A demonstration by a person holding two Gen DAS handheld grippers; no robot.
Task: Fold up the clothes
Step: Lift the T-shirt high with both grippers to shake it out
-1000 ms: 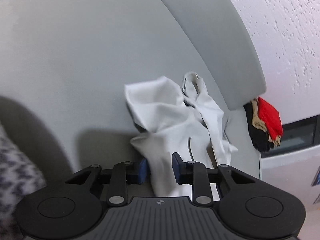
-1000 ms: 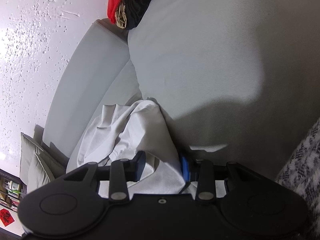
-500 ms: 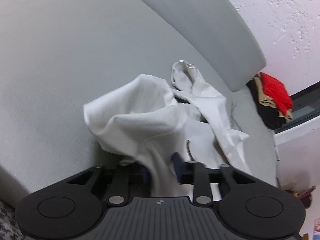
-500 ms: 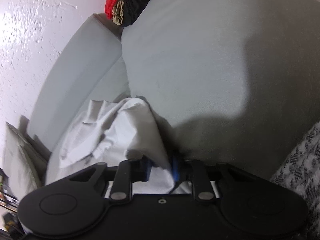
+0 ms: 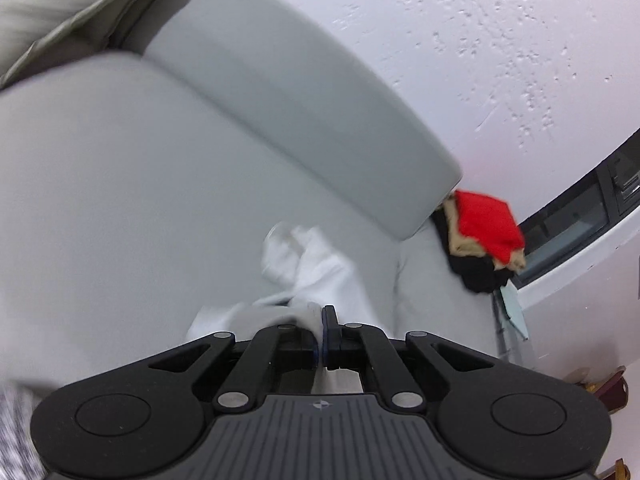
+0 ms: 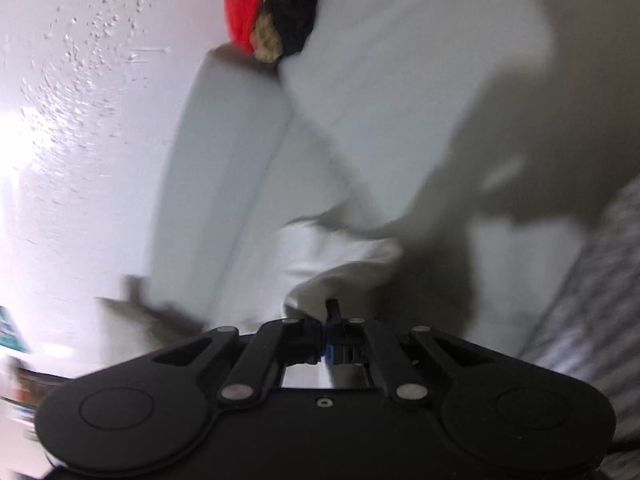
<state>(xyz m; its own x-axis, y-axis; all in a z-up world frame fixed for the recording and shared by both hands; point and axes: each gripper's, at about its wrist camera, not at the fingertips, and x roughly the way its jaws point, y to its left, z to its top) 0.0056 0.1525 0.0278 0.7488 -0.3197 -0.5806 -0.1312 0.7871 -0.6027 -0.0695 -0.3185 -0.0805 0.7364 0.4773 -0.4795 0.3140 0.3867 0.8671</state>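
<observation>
Grey sofa (image 5: 120,184); both grippers (image 5: 322,330) (image 6: 325,330) clamped on white garment (image 5: 320,272).

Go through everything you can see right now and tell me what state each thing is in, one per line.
Left gripper: shut on the white garment.
Right gripper: shut on the white garment.
White garment: crumpled, unfolded, lifted by both grippers, blurred.
Stack of clothes: folded, red piece on top, at the sofa's end.
Sofa: otherwise bare seat.

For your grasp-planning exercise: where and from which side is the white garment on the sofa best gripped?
Judging by its hang, the white garment is best pinched at a thin edge from above, as the left gripper and right gripper do, each shut on fabric; the bunched middle looks too thick.
</observation>
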